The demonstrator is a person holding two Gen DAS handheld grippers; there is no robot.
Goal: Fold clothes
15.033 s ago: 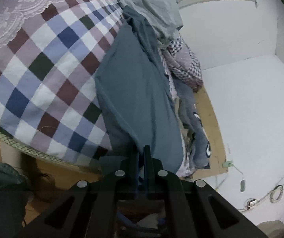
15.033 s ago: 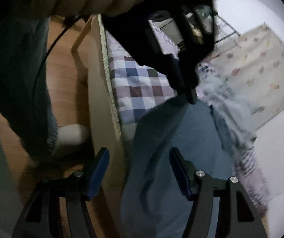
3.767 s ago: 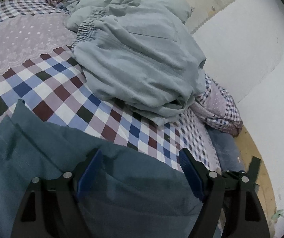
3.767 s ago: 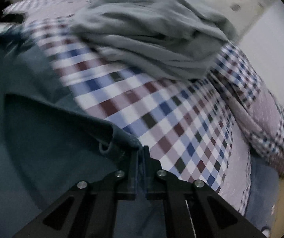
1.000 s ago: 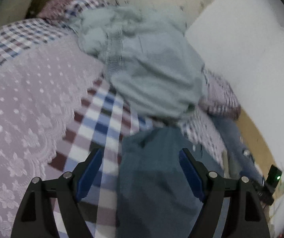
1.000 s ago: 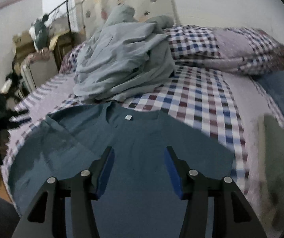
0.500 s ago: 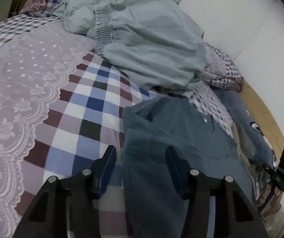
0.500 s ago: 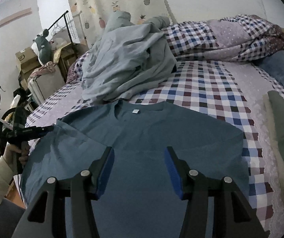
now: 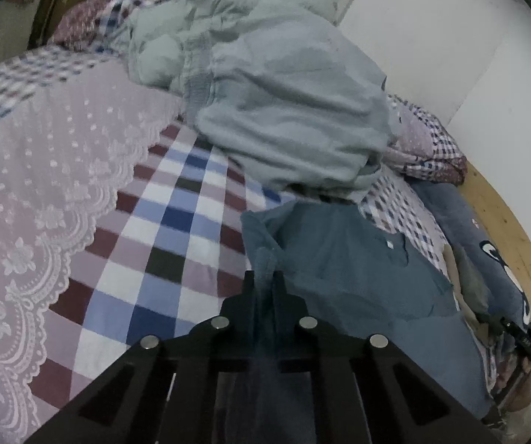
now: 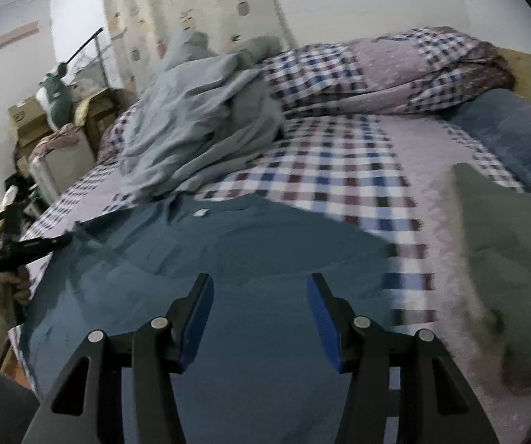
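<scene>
A teal T-shirt lies spread flat on the checked bedspread, collar with a white tag toward the headboard. In the left wrist view the same teal T-shirt fills the lower middle, and my left gripper is shut on a pinched fold of its sleeve edge. The right wrist view shows that left gripper at the shirt's left sleeve, held by a hand. My right gripper hovers open over the shirt's lower body, nothing between its blue pads.
A crumpled pale grey-green garment is heaped behind the shirt. A folded olive garment lies at the right, a blue pillow and a rolled checked quilt by the headboard. Lace-edged lilac cloth covers the bed's left.
My left gripper has shut on the shirt's sleeve edge, having been open half a second ago. The right gripper stays open and has dropped lower and nearer the shirt.
</scene>
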